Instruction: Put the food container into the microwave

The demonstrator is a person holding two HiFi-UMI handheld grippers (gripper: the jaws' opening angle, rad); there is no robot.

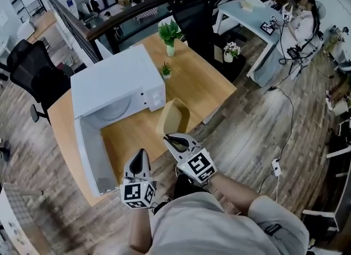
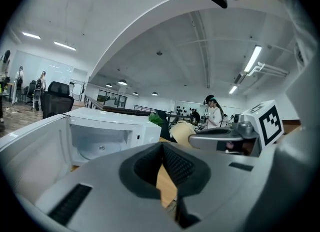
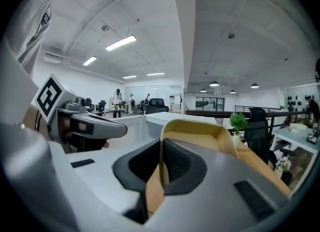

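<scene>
My right gripper (image 1: pixel 173 140) is pinched shut on the rim of the food container (image 1: pixel 173 118). The container is over the table (image 1: pixel 208 86), close to its near edge. My left gripper (image 1: pixel 143 154) is squeezed shut with nothing in it, just beside the right one. The microwave (image 1: pixel 115 78) sits on the table's left side. Its door (image 1: pixel 90 158) hangs open toward the near edge, close to my left gripper. A small plant (image 1: pixel 166 71) stands by the microwave's right side.

No word, brand or number is showing clearly enough to read. Only black-and-white square markers are showing in the head view, on the cubes of the left gripper (image 1: pixel 142 154) at seven o'clock and the right gripper (image 1: pixel 174 140) at five o'clock. They are carrying patterns, not letters.
</scene>
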